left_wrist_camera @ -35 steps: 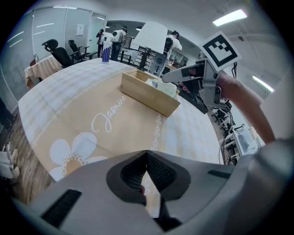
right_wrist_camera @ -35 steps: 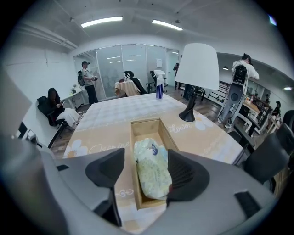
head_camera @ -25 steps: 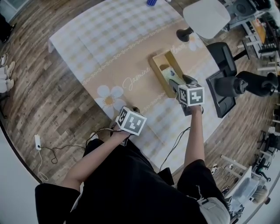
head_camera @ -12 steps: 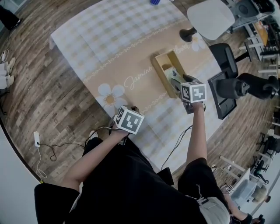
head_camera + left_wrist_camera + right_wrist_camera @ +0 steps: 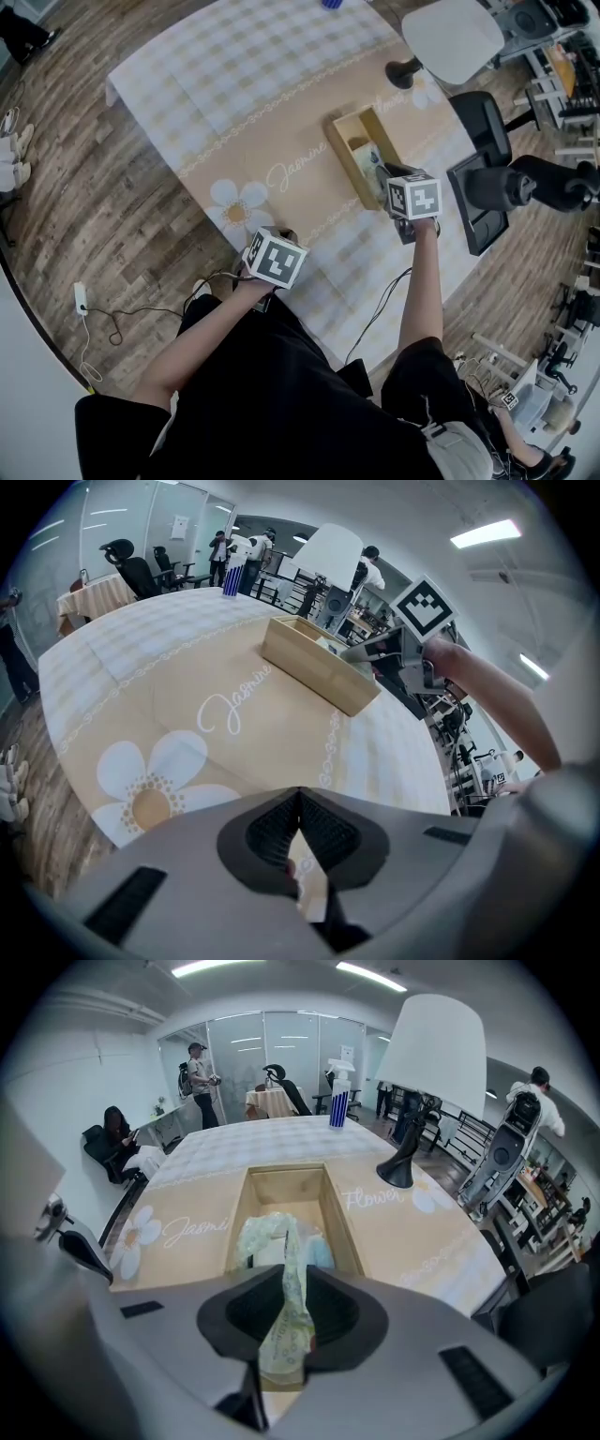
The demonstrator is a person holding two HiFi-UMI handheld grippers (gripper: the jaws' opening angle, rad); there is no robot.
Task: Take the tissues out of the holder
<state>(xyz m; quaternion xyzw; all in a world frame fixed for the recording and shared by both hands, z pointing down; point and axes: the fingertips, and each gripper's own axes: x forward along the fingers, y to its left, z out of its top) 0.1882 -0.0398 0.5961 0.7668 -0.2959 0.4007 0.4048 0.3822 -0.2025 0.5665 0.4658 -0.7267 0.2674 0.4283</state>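
Compared with a second ago, the right gripper (image 5: 386, 178) sits slightly farther from the person and the tissues (image 5: 371, 167) look raised, while the left gripper (image 5: 284, 240) has barely shifted. From the head view, the wooden holder (image 5: 342, 155) lies near the table's (image 5: 234, 103) right edge, and the left gripper waits at the near edge, probably just keeping clear. Its marker cube covers its jaws here. The left gripper view shows those jaws closed together on nothing. In the right gripper view, the jaws are pinched tight on a fold of the green-patterned wrapper, a hold that suits lifting. The pack's bulk is still over the holder's near end. Something pale blue (image 5: 319, 1251) beside it is too hidden to identify.
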